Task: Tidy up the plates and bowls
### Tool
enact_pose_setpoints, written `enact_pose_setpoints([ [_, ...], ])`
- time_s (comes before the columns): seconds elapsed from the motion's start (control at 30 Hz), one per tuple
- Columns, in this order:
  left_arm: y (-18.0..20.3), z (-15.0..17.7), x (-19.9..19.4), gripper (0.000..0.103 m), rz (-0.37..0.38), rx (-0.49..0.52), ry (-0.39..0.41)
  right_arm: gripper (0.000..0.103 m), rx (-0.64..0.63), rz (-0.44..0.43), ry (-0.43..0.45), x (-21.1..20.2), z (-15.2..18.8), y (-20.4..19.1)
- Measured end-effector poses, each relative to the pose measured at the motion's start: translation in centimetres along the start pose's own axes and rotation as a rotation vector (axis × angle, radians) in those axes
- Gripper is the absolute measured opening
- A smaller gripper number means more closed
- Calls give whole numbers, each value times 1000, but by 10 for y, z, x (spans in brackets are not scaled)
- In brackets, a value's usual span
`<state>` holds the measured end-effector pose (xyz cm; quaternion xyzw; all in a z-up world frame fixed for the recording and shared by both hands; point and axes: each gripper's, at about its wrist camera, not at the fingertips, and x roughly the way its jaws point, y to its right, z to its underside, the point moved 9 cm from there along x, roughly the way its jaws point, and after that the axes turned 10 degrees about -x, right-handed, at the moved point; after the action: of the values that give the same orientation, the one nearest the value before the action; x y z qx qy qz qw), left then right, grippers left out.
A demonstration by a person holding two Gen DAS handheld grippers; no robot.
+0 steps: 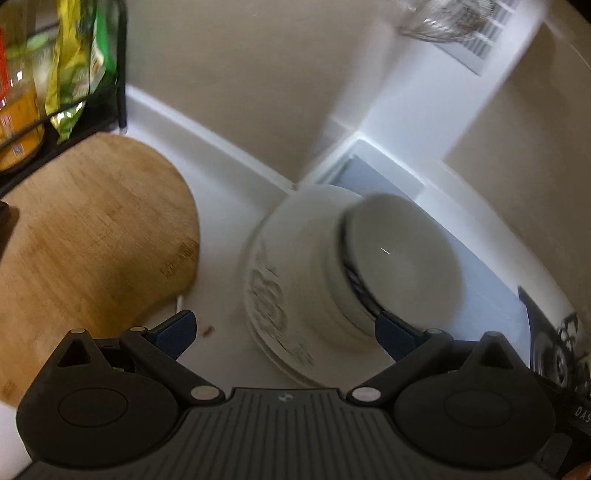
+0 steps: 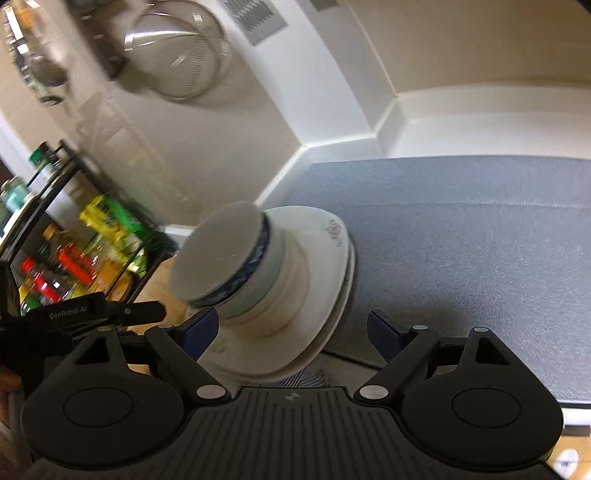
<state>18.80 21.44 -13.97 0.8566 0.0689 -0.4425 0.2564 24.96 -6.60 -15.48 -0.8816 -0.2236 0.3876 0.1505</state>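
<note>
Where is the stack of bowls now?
The stack of bowls sits on the plates, right of the wooden cutting board in the left wrist view, near the counter corner.

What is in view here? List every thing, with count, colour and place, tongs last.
plates: a stack, exact count unclear, white with a faint pattern, on the counter by the corner
bowls: a stack, exact count unclear, white with one dark blue rim showing, on the plates
cutting board: one, light wood, flat on the counter, beside the plates
mat: one, grey, on the counter, under the plates' far edge
rack: one, black wire, holding bottles and yellow-green packets, at the counter's end
strainer: one, metal mesh, hanging on the wall
vent: one, white, on the wall
left tongs: one, black with blue pads, open, in front of the plates
right tongs: one, black with blue pads, open, in front of the plates
</note>
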Motion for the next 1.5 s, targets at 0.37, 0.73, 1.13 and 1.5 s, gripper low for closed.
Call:
enact_pose_setpoints([
  [0.37, -40, -63, 65, 103, 106, -151, -94, 89, 109, 139, -35, 59, -3, 28],
  [0.73, -44, -75, 92, 76, 148, -239, -139, 89, 137, 119, -140, 94, 0, 41],
  [1.13, -31, -69, 125, 54, 184, -206, -265, 39, 249, -10, -167, 120, 2, 46],
  [1.5, -9, -62, 129, 38, 198, -148, -283, 29, 377, -55, -148, 120, 10, 52],
])
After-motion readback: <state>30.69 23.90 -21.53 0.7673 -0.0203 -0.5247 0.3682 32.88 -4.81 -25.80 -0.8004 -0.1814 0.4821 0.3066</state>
